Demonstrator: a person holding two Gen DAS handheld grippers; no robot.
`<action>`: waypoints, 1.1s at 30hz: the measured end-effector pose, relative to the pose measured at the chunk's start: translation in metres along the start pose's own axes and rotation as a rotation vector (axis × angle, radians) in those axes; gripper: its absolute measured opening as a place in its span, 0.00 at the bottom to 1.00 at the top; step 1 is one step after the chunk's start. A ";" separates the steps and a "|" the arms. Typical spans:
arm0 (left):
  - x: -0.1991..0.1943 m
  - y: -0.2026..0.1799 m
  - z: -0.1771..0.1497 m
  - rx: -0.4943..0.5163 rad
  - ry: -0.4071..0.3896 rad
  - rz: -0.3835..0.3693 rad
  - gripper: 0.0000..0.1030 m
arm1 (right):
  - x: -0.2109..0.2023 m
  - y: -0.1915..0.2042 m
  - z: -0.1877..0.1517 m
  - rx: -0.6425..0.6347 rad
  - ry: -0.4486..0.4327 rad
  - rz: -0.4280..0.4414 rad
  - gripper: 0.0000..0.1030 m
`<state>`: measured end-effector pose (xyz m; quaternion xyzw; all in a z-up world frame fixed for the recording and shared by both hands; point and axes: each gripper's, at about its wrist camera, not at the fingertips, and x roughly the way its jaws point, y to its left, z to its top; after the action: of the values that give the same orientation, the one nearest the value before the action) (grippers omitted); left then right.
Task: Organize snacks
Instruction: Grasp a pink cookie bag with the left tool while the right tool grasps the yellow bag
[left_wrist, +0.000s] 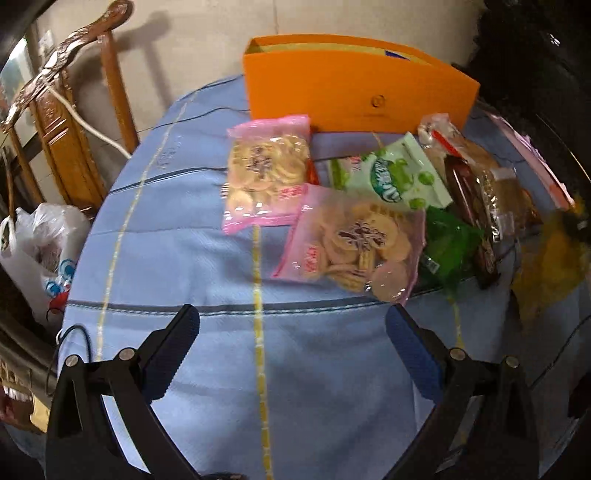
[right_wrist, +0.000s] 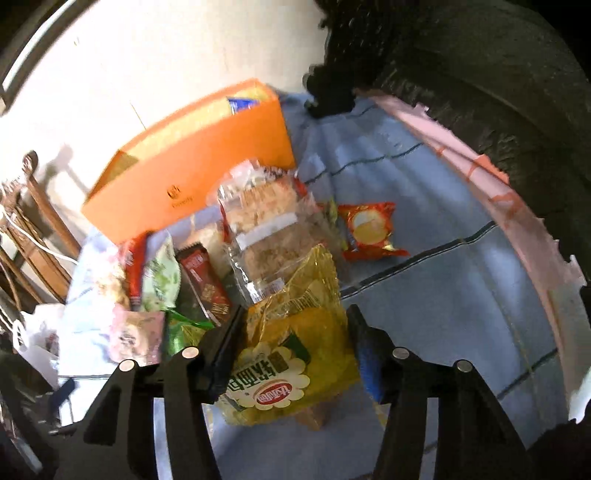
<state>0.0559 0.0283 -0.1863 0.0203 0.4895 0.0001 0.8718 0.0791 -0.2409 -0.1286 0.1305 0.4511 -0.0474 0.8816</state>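
Closest in on the right wrist view, the right claw (right_wrist: 295, 350) has the yellow snack bag (right_wrist: 291, 354) sitting between its two fingers, and the pads look pressed against both sides of the bag, so it's clenched on it, though it's a bit blurry on the right pad. The left claw (left_wrist: 291, 336) is wide apart with nothing in it, just hanging over bare blue tablecloth (left_wrist: 207, 258) on the desk. A little further out from it sits a pink bag of round crackers (left_wrist: 351, 243), and behind that a second pink cracker bag (left_wrist: 266, 173) just like it, overlapping at the corner. To the right of those there's a light green packet (left_wrist: 399, 177), a darker green wrapper (left_wrist: 447, 243) and a dark brown packet (left_wrist: 476, 221) all piled together, touching each other. From the right side a clear bag with crumbly brown stuff (right_wrist: 266, 236) lies just past the yellow bag, and a red chip packet (right_wrist: 369, 230) sits on its own off to the right. At the far edge of the desk stands an open orange box (left_wrist: 354, 96), upright against the wall, with something blue poking out. A wooden chair (left_wrist: 62, 122) and a white plastic bag (left_wrist: 40, 247) are off the left side.
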 end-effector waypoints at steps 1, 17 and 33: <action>0.001 -0.002 0.002 -0.002 -0.014 -0.010 0.96 | -0.005 -0.001 -0.001 -0.001 -0.006 0.001 0.55; 0.057 -0.045 0.030 0.076 -0.055 -0.111 0.41 | -0.030 -0.048 0.002 0.022 0.015 -0.031 0.55; -0.010 -0.029 0.051 0.041 -0.119 -0.170 0.31 | -0.043 -0.025 0.026 0.000 -0.033 0.030 0.55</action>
<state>0.0935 -0.0029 -0.1521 -0.0034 0.4366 -0.0850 0.8956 0.0693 -0.2738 -0.0838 0.1366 0.4344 -0.0363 0.8895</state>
